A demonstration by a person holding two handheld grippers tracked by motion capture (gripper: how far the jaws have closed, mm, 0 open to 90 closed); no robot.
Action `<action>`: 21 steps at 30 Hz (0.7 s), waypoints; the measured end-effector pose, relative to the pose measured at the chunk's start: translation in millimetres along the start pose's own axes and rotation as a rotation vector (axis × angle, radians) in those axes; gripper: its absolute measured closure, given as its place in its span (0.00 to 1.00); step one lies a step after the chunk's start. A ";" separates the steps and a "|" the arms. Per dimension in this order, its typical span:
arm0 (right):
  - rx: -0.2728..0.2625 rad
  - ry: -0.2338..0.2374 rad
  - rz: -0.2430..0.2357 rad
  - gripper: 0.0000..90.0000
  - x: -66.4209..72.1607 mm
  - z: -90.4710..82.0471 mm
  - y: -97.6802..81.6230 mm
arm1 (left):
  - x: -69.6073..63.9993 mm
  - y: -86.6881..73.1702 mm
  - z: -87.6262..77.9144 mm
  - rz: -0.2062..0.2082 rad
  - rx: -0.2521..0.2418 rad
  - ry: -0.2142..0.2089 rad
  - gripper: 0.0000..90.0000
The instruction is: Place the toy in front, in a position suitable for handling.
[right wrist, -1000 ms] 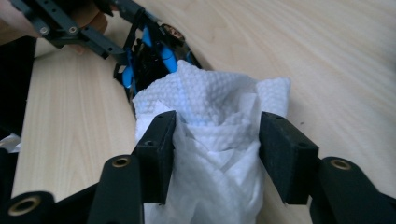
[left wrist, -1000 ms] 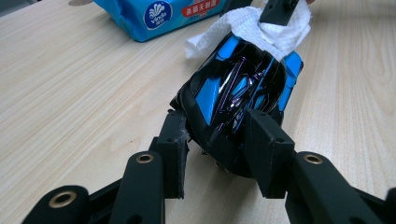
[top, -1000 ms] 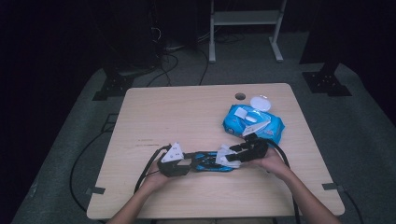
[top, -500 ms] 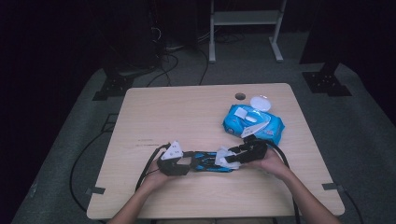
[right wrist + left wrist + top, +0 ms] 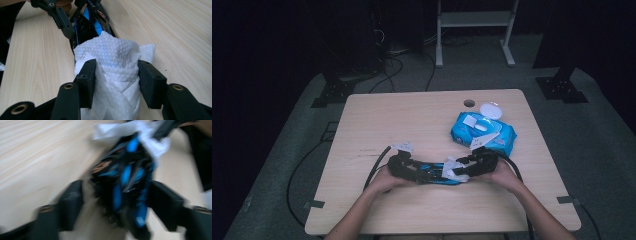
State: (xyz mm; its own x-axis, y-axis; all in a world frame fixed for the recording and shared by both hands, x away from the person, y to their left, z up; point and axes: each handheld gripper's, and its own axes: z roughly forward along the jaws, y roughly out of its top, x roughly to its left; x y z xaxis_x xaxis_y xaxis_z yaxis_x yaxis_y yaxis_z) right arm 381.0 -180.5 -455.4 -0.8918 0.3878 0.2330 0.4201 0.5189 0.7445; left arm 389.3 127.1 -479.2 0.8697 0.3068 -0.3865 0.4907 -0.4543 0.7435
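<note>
My jaw pads [image 5: 86, 82] look like matt black foam or rubber on hard black plastic arms with brass-coloured rivets. The wipe [image 5: 112, 62] is white, soft, with a dimpled embossed weave. The black-and-blue object [image 5: 92, 27] looks like glossy plastic. The table [image 5: 412, 120] is pale, smooth wood grain with a dull sheen. The wipes pack [image 5: 482, 131] is shiny blue film.

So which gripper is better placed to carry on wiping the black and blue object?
Probably the right gripper: its jaws hold the white wipe wrapped over the object. The left gripper has just been opening and merely straddles the other end.
</note>
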 end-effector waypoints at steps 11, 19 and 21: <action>-0.056 -0.169 -0.117 0.59 10.2 -5.2 5.5 | -14.1 -1.4 -5.6 0.218 -0.043 0.164 0.52; -0.067 -0.193 -0.146 0.60 16.5 -6.6 7.1 | -26.1 -8.8 -6.6 0.340 -0.053 0.245 0.53; -0.061 -0.195 -0.163 0.60 20.6 -7.3 7.5 | -28.4 -10.4 -6.5 0.346 -0.055 0.248 0.52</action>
State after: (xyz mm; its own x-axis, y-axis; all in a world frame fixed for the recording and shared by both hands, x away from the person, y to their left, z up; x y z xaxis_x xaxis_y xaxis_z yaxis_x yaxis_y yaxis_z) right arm 364.6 -174.3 -440.5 -0.8950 0.4459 -0.0137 0.2578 0.5418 0.8000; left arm 359.1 128.5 -472.3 0.9404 0.3389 0.0285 0.1629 -0.5224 0.8370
